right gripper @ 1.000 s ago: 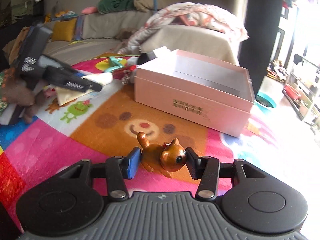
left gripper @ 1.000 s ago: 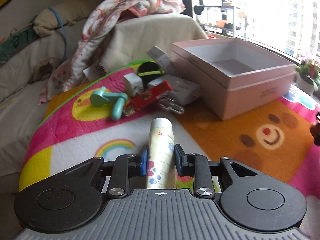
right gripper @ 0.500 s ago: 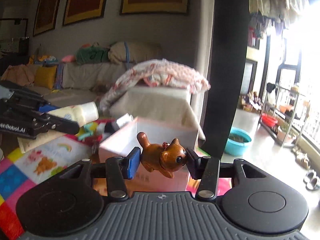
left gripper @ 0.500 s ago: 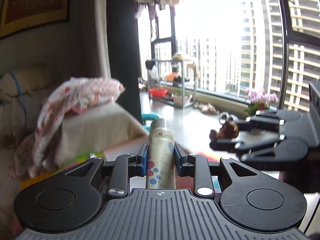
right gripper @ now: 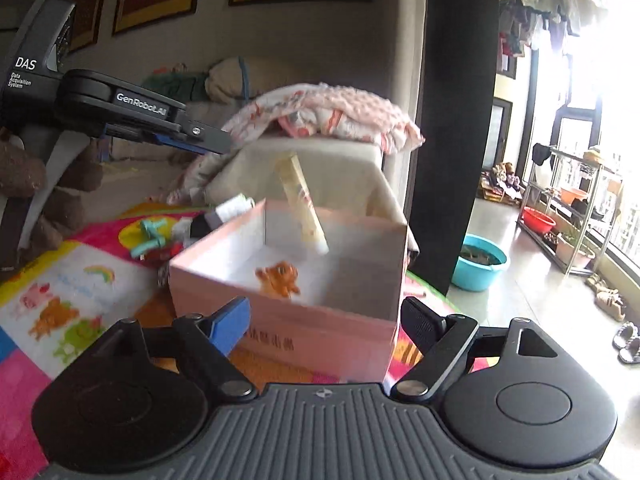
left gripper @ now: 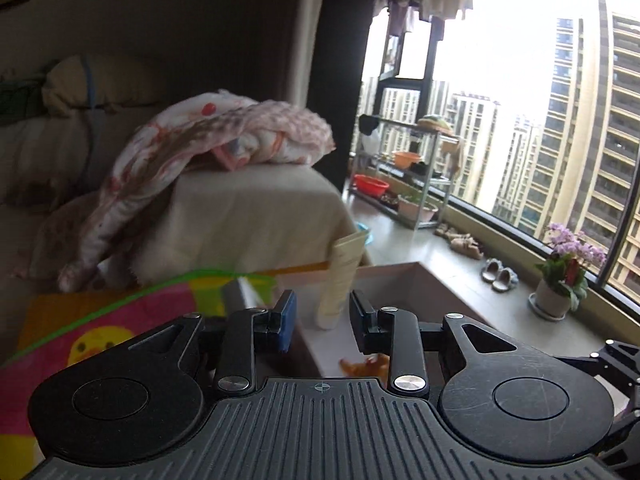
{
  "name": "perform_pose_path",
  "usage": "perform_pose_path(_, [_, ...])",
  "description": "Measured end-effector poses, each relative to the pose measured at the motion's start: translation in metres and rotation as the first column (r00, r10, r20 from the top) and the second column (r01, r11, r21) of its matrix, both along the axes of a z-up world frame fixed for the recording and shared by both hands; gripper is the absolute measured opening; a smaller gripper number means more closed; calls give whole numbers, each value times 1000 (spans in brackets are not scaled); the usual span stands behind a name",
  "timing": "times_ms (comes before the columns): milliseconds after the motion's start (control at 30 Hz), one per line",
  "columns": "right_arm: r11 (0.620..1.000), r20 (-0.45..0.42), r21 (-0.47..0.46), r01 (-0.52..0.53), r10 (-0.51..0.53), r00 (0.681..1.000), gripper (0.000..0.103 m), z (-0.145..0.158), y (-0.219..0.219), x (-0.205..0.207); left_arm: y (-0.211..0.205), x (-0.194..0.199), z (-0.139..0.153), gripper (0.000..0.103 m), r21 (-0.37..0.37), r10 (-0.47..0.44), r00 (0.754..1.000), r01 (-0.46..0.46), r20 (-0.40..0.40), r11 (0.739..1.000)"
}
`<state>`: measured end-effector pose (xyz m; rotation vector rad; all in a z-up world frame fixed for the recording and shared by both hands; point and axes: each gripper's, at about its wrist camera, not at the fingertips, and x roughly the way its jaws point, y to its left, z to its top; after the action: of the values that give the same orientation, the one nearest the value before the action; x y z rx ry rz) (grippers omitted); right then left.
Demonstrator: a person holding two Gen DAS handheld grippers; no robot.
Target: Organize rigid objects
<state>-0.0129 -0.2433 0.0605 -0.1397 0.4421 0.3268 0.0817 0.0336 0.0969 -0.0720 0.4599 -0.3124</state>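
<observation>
The left gripper (left gripper: 322, 322) has its jaws spread apart and holding nothing; the cream-coloured cylindrical plastic bottle (left gripper: 343, 280) is just ahead of them and free of both, tilted, cap end down inside the pale pink rectangular cardboard box (left gripper: 404, 270). The right gripper (right gripper: 326, 322) is spread wide and empty too, hovering near the front wall of that box. From the right wrist view the bottle (right gripper: 302, 204) leans steeply over the box's (right gripper: 316, 328) open top, its lower end against the white interior, blurred. The small orange-brown cat figurine (right gripper: 279, 278) is inside the box below it, also blurred, well forward of the right jaws; in the left wrist view it (left gripper: 366, 367) shows just under the left jaws. The box rests on a bright cartoon-printed play mat (right gripper: 60, 300), with a teal plastic toy (right gripper: 150, 238) beyond its left corner.
</observation>
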Motion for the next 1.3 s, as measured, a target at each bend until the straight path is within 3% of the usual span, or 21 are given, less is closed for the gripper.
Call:
perform_pose_path(167, [998,-92,58,-25,30,995,83,-25,9,6,66,6,-39,33,-24,181,976,-185,-119,983])
perform_pose_path(267, [993,-119,115,-41,54,991,83,-28,18,14,86,3,-48,33,-48,213,966,-222,-147,974])
perform_pose_path(400, [991,-118,107,-78,91,989,83,-27,31,7,84,-2,-47,33,-80,201,972,-211,-123,974])
perform_pose_path(533, [989,-70,95,-115,122,990,83,-3,38,16,73,-9,-48,33,-94,159,984,-167,-83,981])
perform_pose_path(800, [993,-4,59,-98,99,995,83,46,65,79,68,-23,-50,33,-96,91,993,-99,-82,991])
perform_pose_path(1033, [987,-120,65,-150,157,980,83,53,121,135,84,-37,-56,33,-150,93,991,-107,-96,983])
perform_pose_path(1100, [987,-176,55,-150,158,972,81,53,141,157,89,-39,-59,33,-174,102,990,-118,-99,978])
perform_pose_path(1133, [988,-215,50,-143,150,965,76,52,153,170,92,-40,-60,33,-184,107,989,-124,-101,975])
perform_pose_path(1200, [991,-261,12,-132,131,956,63,47,173,195,96,-42,-61,33,-197,110,988,-130,-109,972])
perform_pose_path(1300, [991,-300,-98,-87,54,953,62,33,206,237,105,-45,-61,33,-219,114,986,-139,-121,966])
